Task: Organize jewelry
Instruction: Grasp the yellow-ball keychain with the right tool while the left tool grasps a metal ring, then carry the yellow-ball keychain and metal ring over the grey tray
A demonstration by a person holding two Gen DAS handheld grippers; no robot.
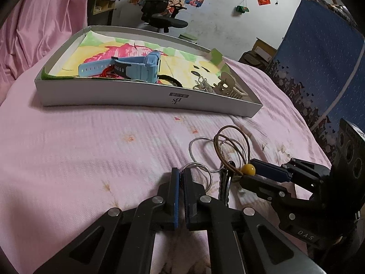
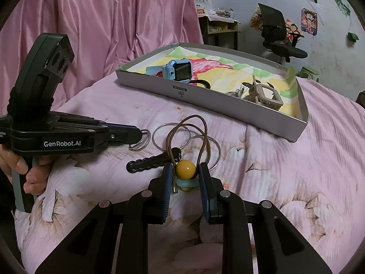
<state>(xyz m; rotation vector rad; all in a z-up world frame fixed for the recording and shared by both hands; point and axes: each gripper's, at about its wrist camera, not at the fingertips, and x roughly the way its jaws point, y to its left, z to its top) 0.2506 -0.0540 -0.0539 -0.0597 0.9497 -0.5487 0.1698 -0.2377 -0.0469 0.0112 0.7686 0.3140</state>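
A bunch of linked silver rings (image 1: 200, 146) (image 2: 171, 137), brown cord loops (image 1: 230, 141) (image 2: 194, 125) and a yellow bead (image 1: 248, 169) (image 2: 186, 168) lies on the pink bedspread. A black wavy clip (image 2: 148, 164) lies beside it. My left gripper (image 1: 181, 173) (image 2: 140, 134) is shut on one silver ring. My right gripper (image 2: 186, 171) (image 1: 247, 171) straddles the yellow bead, with thin gaps on both sides. Behind stands a shallow grey box (image 1: 148, 101) (image 2: 228, 105). It holds a blue watch (image 1: 136, 66) (image 2: 178, 70), a beige claw clip (image 1: 230, 86) (image 2: 267, 96) and a black hair tie (image 1: 171, 80).
A hand (image 2: 29, 173) holds the left gripper's handle. A pink curtain (image 2: 102, 22) hangs behind the bed at the left. An office chair (image 1: 159, 11) stands by the far wall. A blue panel (image 1: 319, 57) rises at the bed's right edge.
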